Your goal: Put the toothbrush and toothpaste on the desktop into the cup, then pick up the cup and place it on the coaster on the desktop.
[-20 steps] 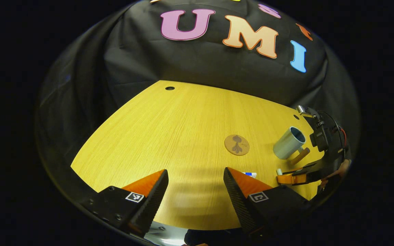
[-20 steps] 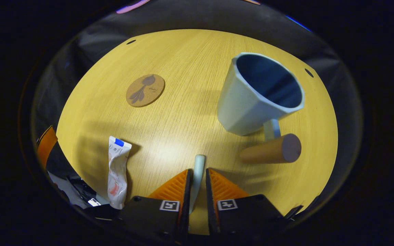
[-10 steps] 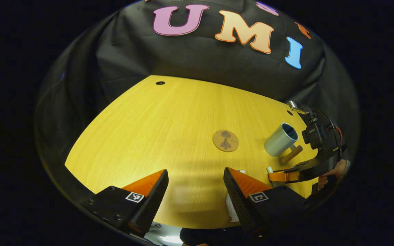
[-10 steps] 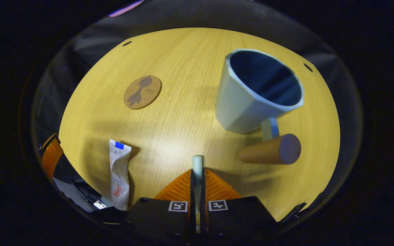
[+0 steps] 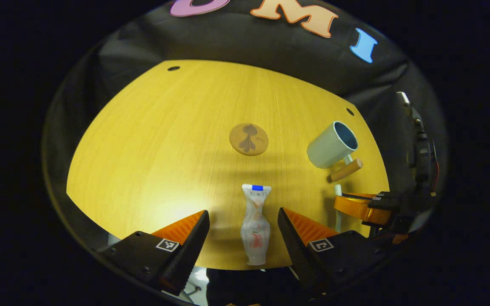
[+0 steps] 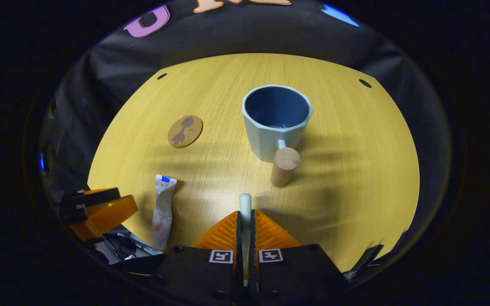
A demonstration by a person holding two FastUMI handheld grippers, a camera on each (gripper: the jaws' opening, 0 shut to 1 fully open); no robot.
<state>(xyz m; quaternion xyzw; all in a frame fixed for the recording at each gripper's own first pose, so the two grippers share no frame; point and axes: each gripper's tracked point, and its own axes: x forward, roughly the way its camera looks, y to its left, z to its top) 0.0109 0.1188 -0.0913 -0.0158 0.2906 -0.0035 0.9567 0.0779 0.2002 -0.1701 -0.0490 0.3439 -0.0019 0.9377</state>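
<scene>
Two grippers near cup (image 6: 276,121): right gripper (image 6: 245,216), level, fingers clamped on toothbrush (image 6: 245,202) before cup handle; left gripper (image 5: 243,223) fingers apart, straddling toothpaste (image 5: 255,221), pitched down.

Recording booth, black cloth wall (image 5: 236,46), wooden desktop (image 5: 177,140)

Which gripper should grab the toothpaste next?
Probably the left gripper: it is open with the toothpaste lying right between its fingers. The right gripper is already shut on the toothbrush.
</scene>
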